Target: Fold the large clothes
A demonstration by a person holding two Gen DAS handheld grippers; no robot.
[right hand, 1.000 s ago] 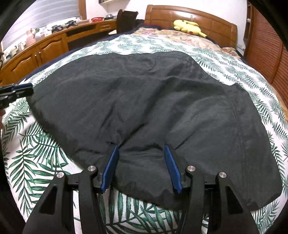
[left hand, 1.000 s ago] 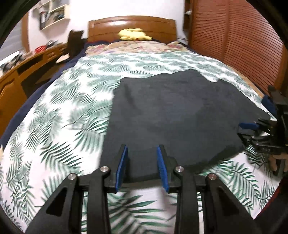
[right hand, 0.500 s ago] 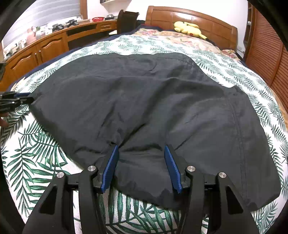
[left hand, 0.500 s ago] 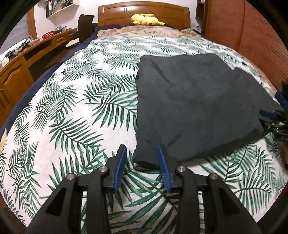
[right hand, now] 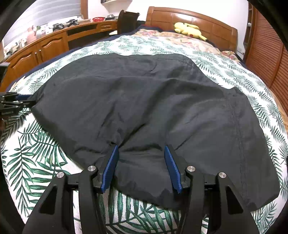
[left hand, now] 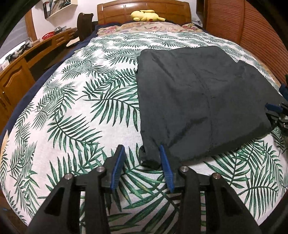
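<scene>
A large black garment (left hand: 198, 100) lies spread on the bed; it also fills the right wrist view (right hand: 153, 108). My left gripper (left hand: 142, 158) is open, at the garment's near left corner, which bunches between its blue pads. My right gripper (right hand: 141, 156) is open, its blue pads resting on the garment's near hem, with cloth puckered at the left pad. The right gripper shows at the right edge of the left wrist view (left hand: 277, 111). The left gripper shows at the left edge of the right wrist view (right hand: 12, 104).
The bed has a white cover with green palm leaves (left hand: 81, 108). A yellow plush toy (left hand: 145, 15) lies by the wooden headboard (left hand: 144, 7). A wooden desk with cupboards (right hand: 45, 46) runs along the left. A slatted wooden wardrobe (left hand: 252, 27) stands on the right.
My left gripper has slid left and back off the garment, from over the cloth to its near left corner. My right gripper has stayed on the hem.
</scene>
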